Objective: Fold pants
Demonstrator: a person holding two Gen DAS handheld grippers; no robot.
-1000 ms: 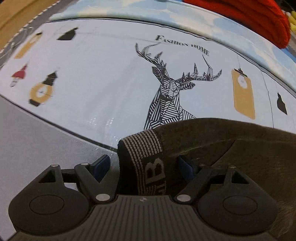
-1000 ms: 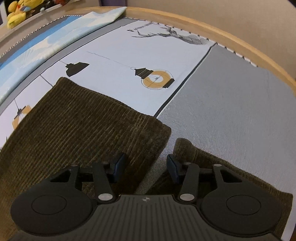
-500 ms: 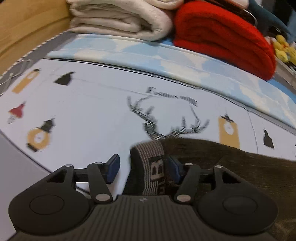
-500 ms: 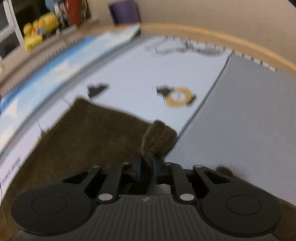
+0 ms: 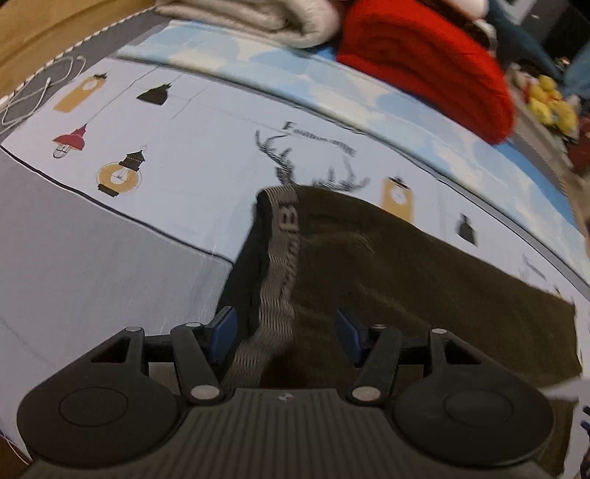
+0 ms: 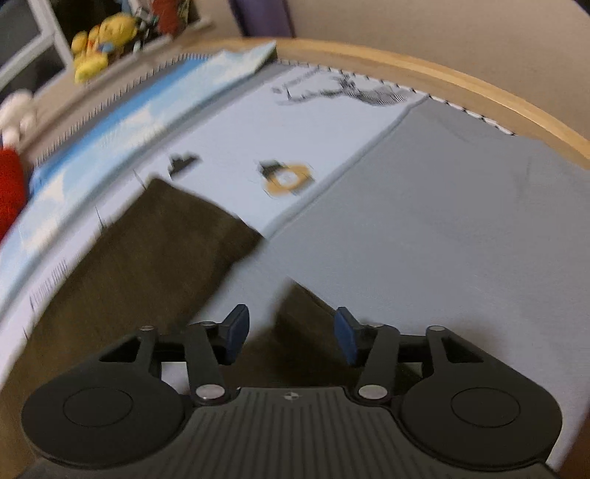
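Bedsheet: a pale blue cotton bedsheet (image 5: 206, 154) printed with lanterns and a line-drawn deer, joined to a plain grey panel (image 6: 442, 221), lay flat and smooth across the frame.
Pants: dark olive corduroy pants (image 5: 405, 280), ribbed and soft, spread from the centre toward 4 o'clock in the left wrist view, partly covering the deer; in the right wrist view one leg ran toward 10 o'clock and another corner showed at 6 o'clock.
Waistband: a striped beige elastic waistband (image 5: 284, 243) with woven lettering ran from 12 o'clock down between the left fingers.
Stack: a folded red knit blanket (image 5: 424, 62) and a cream fleece throw (image 5: 258, 18) sat at 1 o'clock, well apart.
Left gripper (image 5: 284, 331): spread – the waistband lay between the blue pads, neither visibly pressing it.
Right gripper (image 6: 291, 337): its jaws had just been opening, now spread, nothing pinched – a dark pant corner lay beneath the gap.
Risk: with neither claw gripping, the limp fabric could slump or crease; closing on only one layer of the waistband would likely drag the fold askew.
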